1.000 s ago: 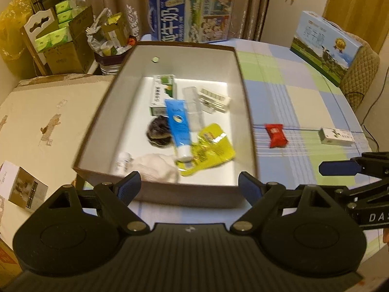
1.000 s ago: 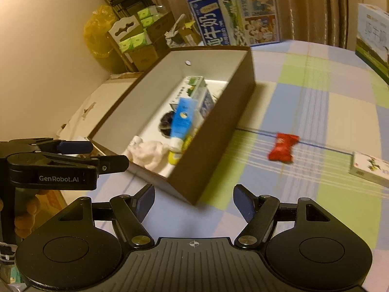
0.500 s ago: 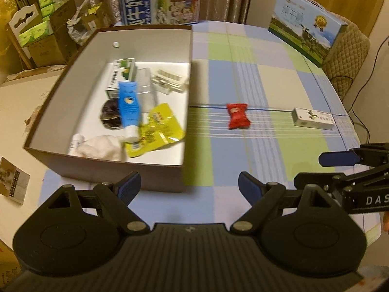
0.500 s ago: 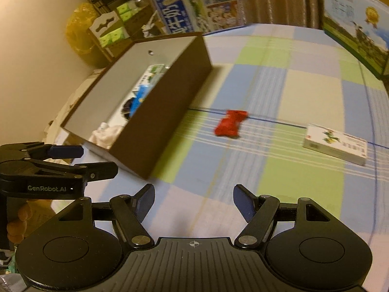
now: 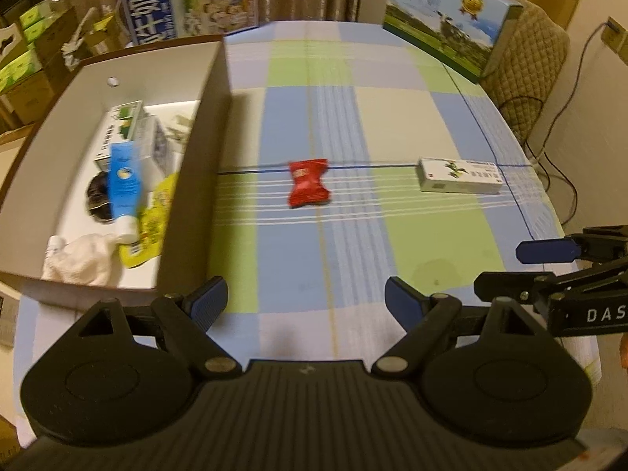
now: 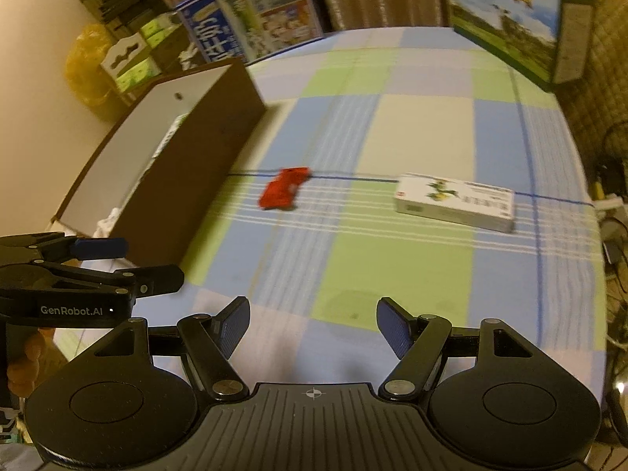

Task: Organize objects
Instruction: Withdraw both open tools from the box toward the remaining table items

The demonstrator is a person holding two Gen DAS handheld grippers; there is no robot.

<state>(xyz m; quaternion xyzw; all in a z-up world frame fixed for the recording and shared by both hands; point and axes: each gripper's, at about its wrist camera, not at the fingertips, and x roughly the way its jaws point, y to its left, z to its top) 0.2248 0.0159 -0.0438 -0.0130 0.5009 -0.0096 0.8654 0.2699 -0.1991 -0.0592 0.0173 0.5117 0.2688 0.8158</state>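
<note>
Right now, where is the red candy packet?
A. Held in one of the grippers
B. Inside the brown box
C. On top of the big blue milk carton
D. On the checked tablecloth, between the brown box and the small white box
D: the red candy packet lies on the checked tablecloth, apart from both the brown box and the small white box, with nothing gripping it.

Not much you can actually read here. The left gripper (image 6: pixel 98 271) has "GenRobot.AI" in white on its black body, seen from the right wrist view. The right gripper (image 5: pixel 549 267) shows "DAS" at the frame edge (rest is cut off). The big blue carton (image 5: pixel 188 4) has large white Chinese characters, too blurred to make out.
</note>
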